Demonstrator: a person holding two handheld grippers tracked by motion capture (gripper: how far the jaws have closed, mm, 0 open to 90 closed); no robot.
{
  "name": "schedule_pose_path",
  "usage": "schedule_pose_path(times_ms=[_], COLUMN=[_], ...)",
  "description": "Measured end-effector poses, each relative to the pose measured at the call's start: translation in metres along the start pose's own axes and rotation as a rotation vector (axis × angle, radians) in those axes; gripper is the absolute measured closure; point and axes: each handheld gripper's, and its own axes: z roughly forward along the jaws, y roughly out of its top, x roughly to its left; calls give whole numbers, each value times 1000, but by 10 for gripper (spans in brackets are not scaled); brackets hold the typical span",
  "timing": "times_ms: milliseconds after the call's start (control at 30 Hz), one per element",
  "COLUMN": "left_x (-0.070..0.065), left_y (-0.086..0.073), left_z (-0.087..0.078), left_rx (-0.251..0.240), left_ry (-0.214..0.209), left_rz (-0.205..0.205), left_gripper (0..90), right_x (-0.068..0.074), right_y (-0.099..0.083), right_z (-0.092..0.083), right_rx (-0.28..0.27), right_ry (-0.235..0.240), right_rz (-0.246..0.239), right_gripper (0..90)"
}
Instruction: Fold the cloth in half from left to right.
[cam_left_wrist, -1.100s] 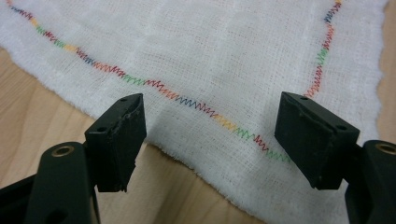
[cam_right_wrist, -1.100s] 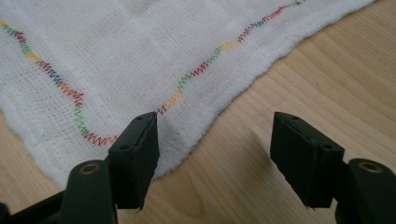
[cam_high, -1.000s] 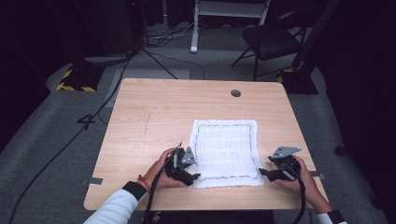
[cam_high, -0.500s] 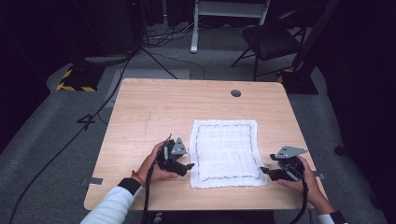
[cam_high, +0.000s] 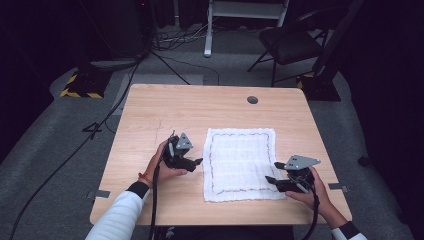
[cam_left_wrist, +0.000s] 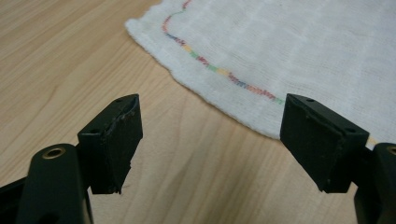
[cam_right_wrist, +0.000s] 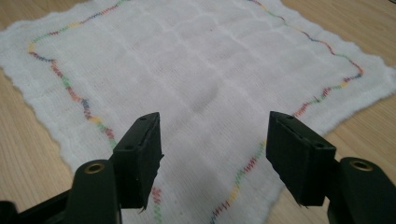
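A white cloth (cam_high: 241, 164) with a coloured stitched border is lying flat on the right half of the wooden bench (cam_high: 165, 110). The left gripper (cam_high: 196, 162) is hovering just beside the cloth's left edge, its jaws standing spread over bare wood with nothing between them. The right gripper (cam_high: 270, 179) is sitting at the cloth's near right corner, its jaws having just been closing a little yet gaping apart above the fabric, pinching nothing

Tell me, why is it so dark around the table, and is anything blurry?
High view: light falls on the table and the white cloth, the room around stays dark. Left gripper view: the left tool is sharp, the cloth's far part soft. Right gripper view: the cloth's stitching is clear near the right tool, hazier farther off.
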Motion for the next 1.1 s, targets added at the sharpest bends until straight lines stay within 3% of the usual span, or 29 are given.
schedule_pose_path(times_ms=[33, 100, 133, 167, 300, 533, 633, 933, 1100], left_x=[2, 7, 12, 14, 26, 39, 44, 51, 56], left_y=[1, 4, 6, 7, 20, 46, 53, 56, 52], left_z=[1, 6, 8, 11, 22, 55, 71, 104, 107], left_rx=[-6, 20, 16, 3, 13, 25, 26, 88, 74], left_ry=[27, 24, 26, 45, 43, 69, 71, 65, 21], left_rz=[13, 2, -15, -7, -22, -31, -52, -84, -146], left_gripper=[223, 227, 220, 229, 227, 222, 221, 201, 195], right_x=[3, 9, 11, 15, 31, 70, 86, 118, 126], right_y=[2, 8, 10, 15, 29, 53, 61, 70, 71], right_z=[3, 9, 11, 16, 31, 55, 64, 88, 97], right_rx=[-3, 0, 0, -1, -6, -17, -17, 6, 19], right_ry=[11, 20, 26, 41, 82, 168, 205, 274, 290], right_rz=[-2, -19, -27, -38, -78, -172, -213, -278, -281], right_gripper=[375, 378, 380, 381, 396, 417, 425, 424, 412])
